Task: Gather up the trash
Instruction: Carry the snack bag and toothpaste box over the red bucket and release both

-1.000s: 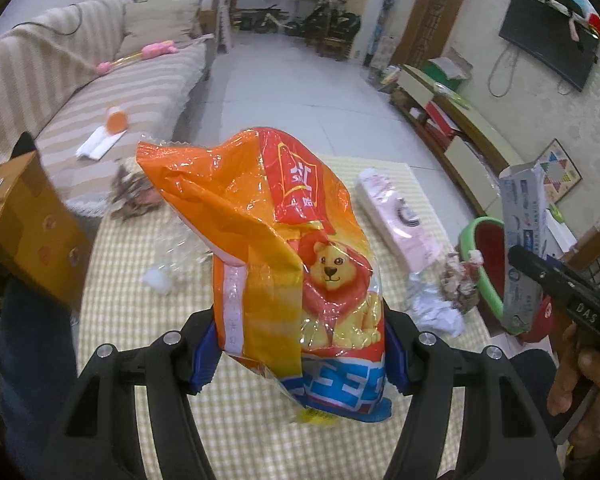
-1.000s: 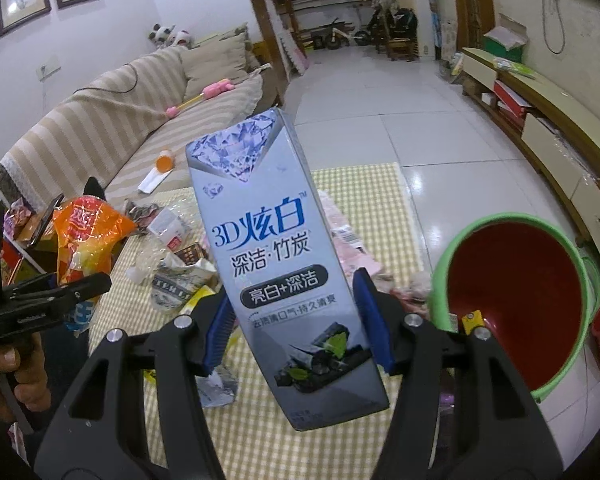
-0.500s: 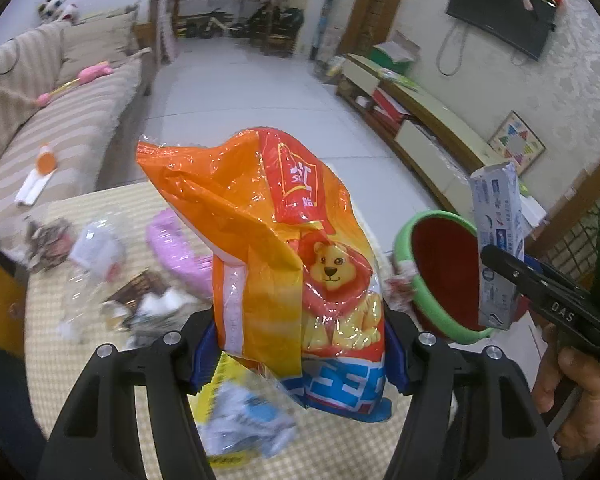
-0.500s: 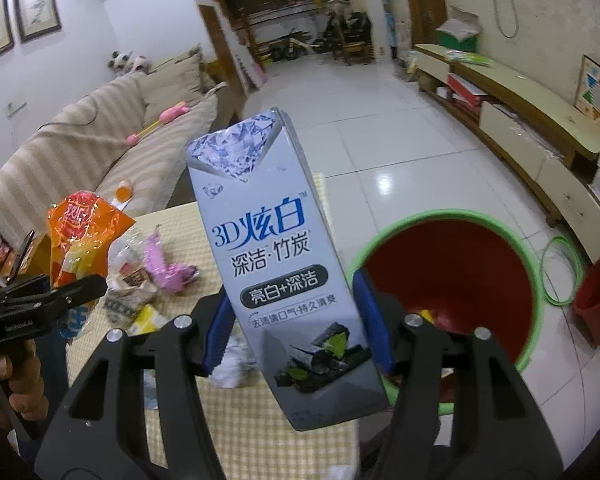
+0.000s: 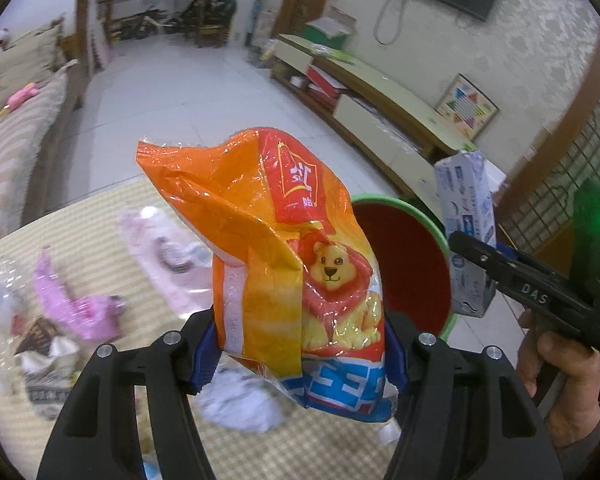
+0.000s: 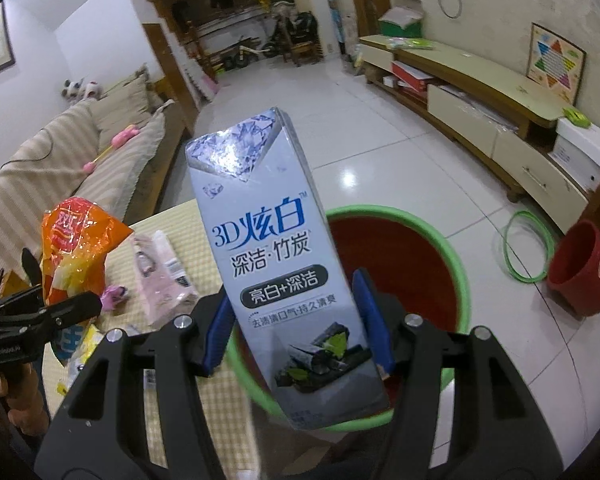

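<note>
My left gripper [image 5: 298,354] is shut on an orange snack bag [image 5: 284,248] with a lion printed on it, held upright above the checked table [image 5: 92,216]. My right gripper [image 6: 298,322] is shut on a grey toothpaste box [image 6: 276,264], which stands over the near rim of the red bin with a green rim [image 6: 432,240]. In the left wrist view the bin [image 5: 404,264] sits just right of the bag, and the right gripper with the box [image 5: 466,216] is beyond it. The orange bag [image 6: 74,240] shows at the left of the right wrist view.
Pink wrappers [image 5: 76,304], a pale pink packet [image 6: 160,276] and crumpled white paper [image 5: 240,404] lie on the table. A striped sofa [image 6: 60,168] runs along the left, a low TV cabinet [image 6: 480,92] along the right. A small red bucket [image 6: 580,268] and a green hoop [image 6: 528,244] lie on the tiled floor.
Both grippers have swung to the right with their loads. The bin has come from the far right into the middle of both views, and the box now hangs over it.
</note>
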Demonstrator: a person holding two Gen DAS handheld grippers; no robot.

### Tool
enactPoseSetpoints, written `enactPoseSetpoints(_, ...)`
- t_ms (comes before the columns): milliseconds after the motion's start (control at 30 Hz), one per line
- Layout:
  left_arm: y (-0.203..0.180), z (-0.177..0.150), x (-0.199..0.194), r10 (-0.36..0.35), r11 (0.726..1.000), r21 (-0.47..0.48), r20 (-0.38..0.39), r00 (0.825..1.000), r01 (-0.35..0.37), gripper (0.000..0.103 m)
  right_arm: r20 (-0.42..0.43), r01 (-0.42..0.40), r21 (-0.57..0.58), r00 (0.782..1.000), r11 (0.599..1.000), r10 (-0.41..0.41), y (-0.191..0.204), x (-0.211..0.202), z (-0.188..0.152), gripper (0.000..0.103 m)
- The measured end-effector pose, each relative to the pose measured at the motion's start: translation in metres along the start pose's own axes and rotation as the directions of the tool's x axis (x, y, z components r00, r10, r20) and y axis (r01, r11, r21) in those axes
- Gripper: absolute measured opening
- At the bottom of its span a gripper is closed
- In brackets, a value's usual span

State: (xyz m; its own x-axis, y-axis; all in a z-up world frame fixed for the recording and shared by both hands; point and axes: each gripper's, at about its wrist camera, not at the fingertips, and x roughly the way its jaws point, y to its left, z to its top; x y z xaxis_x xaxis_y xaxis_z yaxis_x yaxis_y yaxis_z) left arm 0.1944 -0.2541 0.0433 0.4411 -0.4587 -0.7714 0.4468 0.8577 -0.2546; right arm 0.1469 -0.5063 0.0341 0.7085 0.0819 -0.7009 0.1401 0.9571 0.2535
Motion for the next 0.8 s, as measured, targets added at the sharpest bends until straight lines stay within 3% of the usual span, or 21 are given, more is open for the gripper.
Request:
enactPoseSetpoints(400,-0.05,0.02,0.046,-0.095,0.994,0.04,-0.048,0.994,0.097,0.062,-0.045,0.054,0.06,0.998,0.997,-0.051,-0.046,0.016,-0.012,0.055)
enactPoseSetpoints(733,-0.073,0.035,0.069,-0.131,0.99,0.034,-0.072,0.989,0.134,0.065,-0.073,0.061,0.072,0.996,0.996,-0.056,-0.053,0.027,-0.014,0.055)
enactPoseSetpoints(800,-0.075,0.037,0.068,-0.135,0.99,0.028,-0.057,0.989,0.137,0.075,-0.086,0.062,0.069,0.995,0.996,-0.056,-0.053,0.031,-0.015,0.056)
